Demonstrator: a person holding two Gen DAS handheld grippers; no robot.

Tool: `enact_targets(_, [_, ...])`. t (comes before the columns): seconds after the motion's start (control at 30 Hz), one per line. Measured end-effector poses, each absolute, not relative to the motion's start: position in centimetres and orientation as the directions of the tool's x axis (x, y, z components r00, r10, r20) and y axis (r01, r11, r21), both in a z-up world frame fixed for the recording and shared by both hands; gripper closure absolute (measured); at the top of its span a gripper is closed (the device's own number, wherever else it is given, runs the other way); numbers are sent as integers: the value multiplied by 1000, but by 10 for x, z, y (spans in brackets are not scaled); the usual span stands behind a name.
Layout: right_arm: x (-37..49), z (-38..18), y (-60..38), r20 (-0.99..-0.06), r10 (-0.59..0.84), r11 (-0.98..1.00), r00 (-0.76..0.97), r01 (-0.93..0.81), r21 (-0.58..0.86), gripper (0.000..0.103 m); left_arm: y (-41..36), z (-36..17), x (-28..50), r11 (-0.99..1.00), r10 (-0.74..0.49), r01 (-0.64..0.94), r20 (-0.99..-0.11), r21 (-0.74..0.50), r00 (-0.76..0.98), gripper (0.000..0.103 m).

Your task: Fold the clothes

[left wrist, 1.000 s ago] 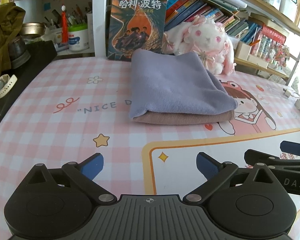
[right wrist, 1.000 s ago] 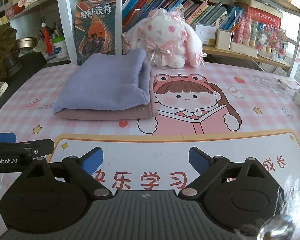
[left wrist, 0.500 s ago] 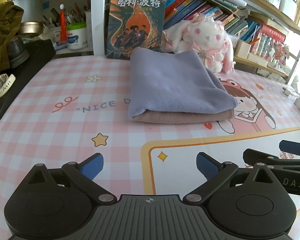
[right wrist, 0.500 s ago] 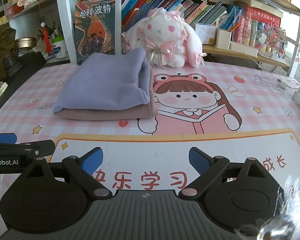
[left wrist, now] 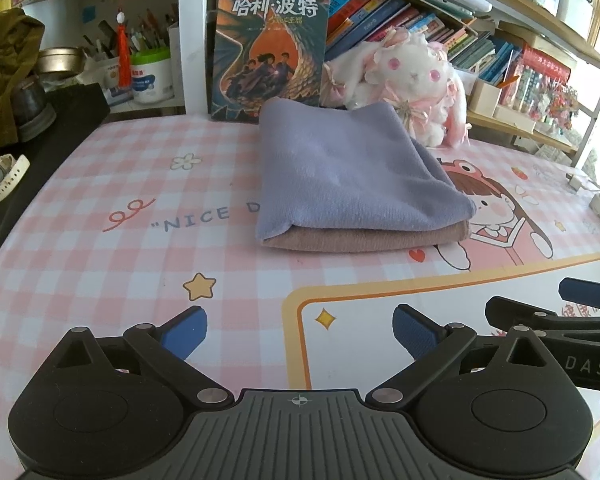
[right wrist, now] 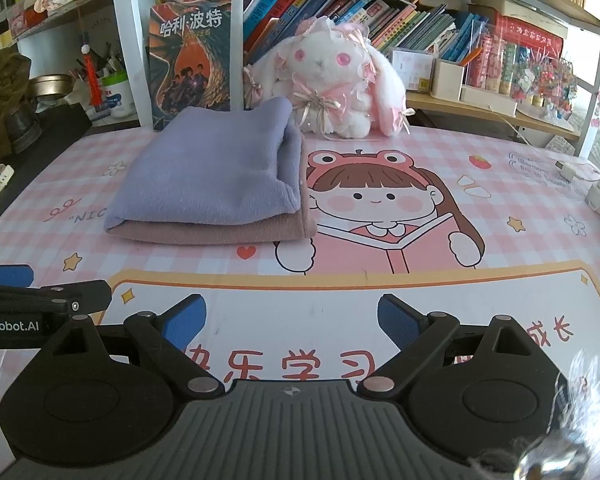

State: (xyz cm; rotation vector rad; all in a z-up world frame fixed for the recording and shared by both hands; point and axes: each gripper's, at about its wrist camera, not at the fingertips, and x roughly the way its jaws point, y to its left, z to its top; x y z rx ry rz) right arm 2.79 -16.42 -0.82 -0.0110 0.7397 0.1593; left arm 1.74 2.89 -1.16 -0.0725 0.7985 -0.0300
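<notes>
the folded lilac cloth [left wrist: 352,176] lies atop a folded tan cloth [left wrist: 364,239] on the pink checked tabletop [left wrist: 100,264], before a plush rabbit [right wrist: 332,88]. left hand-held gripper [left wrist: 300,332] and right hand-held gripper [right wrist: 292,320] hover wide apart, empty.

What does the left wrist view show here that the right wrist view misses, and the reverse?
Only the left wrist view shows the full "NICE D" lettering. Only the right wrist view shows the whole cartoon girl, the strawberry print and the red Chinese characters. Both show the folded purple cloth lying on the folded brown cloth, the plush rabbit, the Harry Potter book, and both grippers open and empty.
</notes>
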Motion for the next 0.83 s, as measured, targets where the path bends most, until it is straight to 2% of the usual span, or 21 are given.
enact_targets(0.83, [26, -9, -165, -673, 138, 989, 727, -137, 55, 10, 29, -11, 16, 997, -55, -2, -716, -79, 696, 2])
